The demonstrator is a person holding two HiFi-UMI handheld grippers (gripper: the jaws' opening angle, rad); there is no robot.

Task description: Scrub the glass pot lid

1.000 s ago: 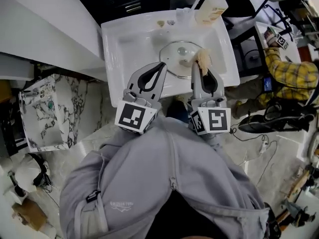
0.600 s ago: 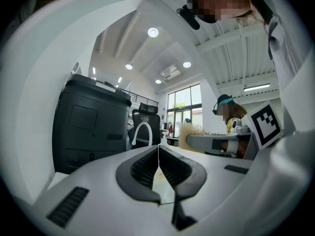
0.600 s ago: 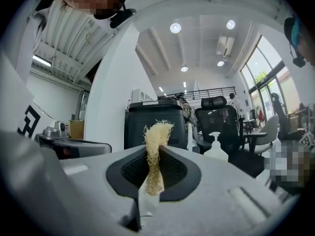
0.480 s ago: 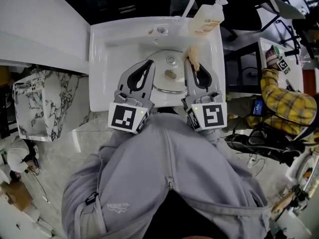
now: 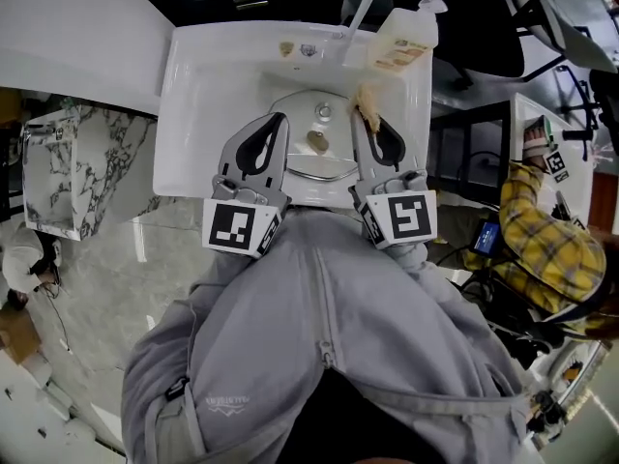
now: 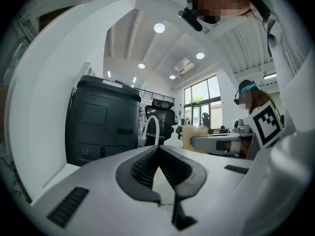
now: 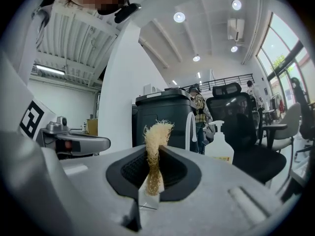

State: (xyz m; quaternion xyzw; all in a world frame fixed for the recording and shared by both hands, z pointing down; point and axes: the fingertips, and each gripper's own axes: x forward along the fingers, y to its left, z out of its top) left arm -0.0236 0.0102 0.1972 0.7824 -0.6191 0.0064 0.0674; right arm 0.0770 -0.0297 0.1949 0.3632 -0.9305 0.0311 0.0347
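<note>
White sink (image 5: 193,114) holding glass pot lid (image 5: 305,159), scrubbing apparently unstarted — left gripper (image 5: 276,119) closed empty, right gripper (image 5: 362,116) pinching loofah (image 5: 367,100).

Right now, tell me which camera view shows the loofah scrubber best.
The right gripper view: the loofah scrubber stands close and sharp, clamped in the jaws of the right gripper. The head view shows it only small, at that gripper's tip above the glass pot lid. The left gripper view catches only a beige patch.
</note>
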